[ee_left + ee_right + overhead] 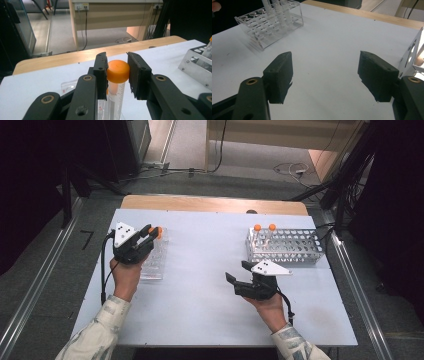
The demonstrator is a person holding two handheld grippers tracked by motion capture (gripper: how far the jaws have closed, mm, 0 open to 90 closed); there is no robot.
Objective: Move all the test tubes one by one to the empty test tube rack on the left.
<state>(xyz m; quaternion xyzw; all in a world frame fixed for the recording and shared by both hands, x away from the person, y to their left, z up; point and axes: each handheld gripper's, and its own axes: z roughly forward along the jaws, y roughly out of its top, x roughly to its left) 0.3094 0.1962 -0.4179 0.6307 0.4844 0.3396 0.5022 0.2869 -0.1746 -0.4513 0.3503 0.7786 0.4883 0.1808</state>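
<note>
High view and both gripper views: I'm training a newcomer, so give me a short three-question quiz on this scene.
1. True or false: the left gripper is shut on a tube with an orange cap.
2. How many orange-capped tubes stand in the metal rack?
3. The right gripper is: A) shut on a tube, B) open above the table, C) inside the clear rack.

Key: 1 true; 2 two; 3 B.

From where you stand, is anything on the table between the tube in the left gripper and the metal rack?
Nothing visible. The left gripper holds the orange-capped tube by its cap over the clear rack. Bare table lies between it and the metal rack; the open right gripper sits nearer the person, off that line.
</note>
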